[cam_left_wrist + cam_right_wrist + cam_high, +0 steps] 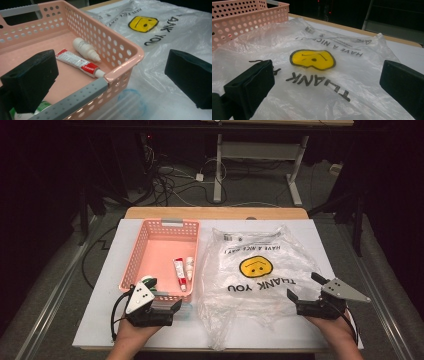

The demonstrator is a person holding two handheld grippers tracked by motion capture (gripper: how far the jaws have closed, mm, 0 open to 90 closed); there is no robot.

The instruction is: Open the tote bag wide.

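A pink perforated basket sits left of centre on the white mat. It holds a red-and-white tube, a small white bottle and a green-and-white item at its near edge. To its right a clear plastic bag lies flat, printed with a yellow face and "THANK YOU". My left gripper is open at the basket's near right corner, jaws either side of it, gripping nothing. Open too, my right gripper hovers at the bag's near right part, nothing between its pads.
The white mat covers a wooden table. The basket has grey handles at both ends. Something clear with a blue mark lies by the basket's near corner. Cables and desk legs are on the floor behind.
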